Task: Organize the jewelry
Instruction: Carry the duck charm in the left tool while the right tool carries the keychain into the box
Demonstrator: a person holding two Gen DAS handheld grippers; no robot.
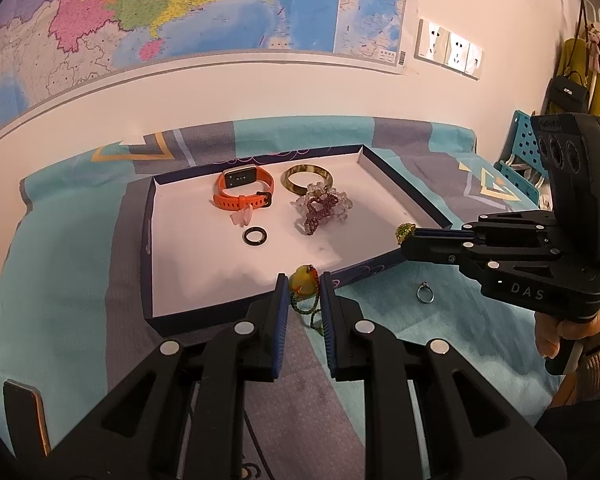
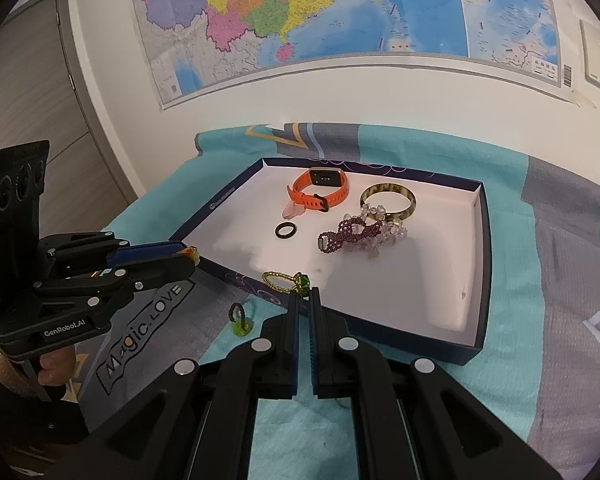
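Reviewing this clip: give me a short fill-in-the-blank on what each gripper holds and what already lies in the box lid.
1. The left gripper has its jaws shut on a ____ pendant on a beaded cord.
2. The right gripper pinches a beaded ring with a ____ stone.
3. The watch in the box lid has an ____ strap.
4. The silver ring lies ____ the box lid, on the cloth.

Missing words: yellow; green; orange; outside
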